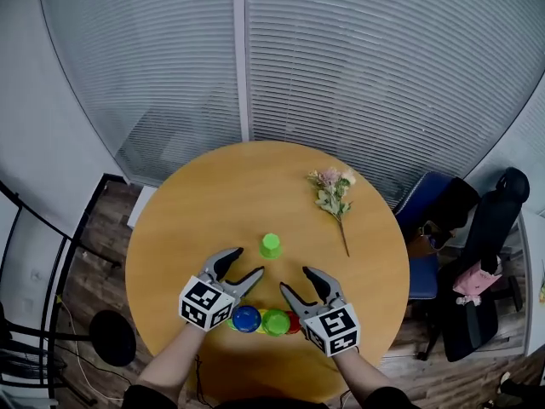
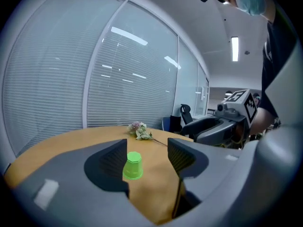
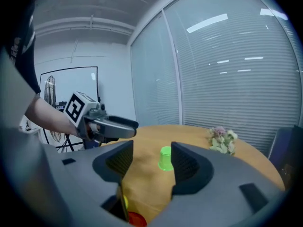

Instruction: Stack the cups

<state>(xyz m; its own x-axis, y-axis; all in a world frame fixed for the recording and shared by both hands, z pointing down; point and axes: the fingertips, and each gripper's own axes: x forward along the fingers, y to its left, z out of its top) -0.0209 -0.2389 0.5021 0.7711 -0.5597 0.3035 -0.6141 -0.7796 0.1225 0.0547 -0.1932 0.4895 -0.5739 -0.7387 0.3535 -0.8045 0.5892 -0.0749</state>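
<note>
A light green cup [image 1: 270, 245] stands upside down near the middle of the round wooden table [image 1: 213, 194]. Close to the front edge lie a blue cup [image 1: 246, 318], a green cup [image 1: 275, 321] and a red cup [image 1: 293, 322], with a bit of yellow beside them. My left gripper [image 1: 246, 265] is open above the blue cup, jaws wide with nothing between them; the light green cup [image 2: 133, 165] stands further off in line with them. My right gripper [image 1: 296, 281] is open too, and the same cup [image 3: 165, 158] shows beyond its jaws.
A sprig of artificial flowers [image 1: 333, 194] lies on the table's far right. Office chairs [image 1: 477, 262] stand to the right of the table, and a glass wall with blinds [image 1: 341, 58] runs behind it. A black stand [image 1: 51, 254] is at the left.
</note>
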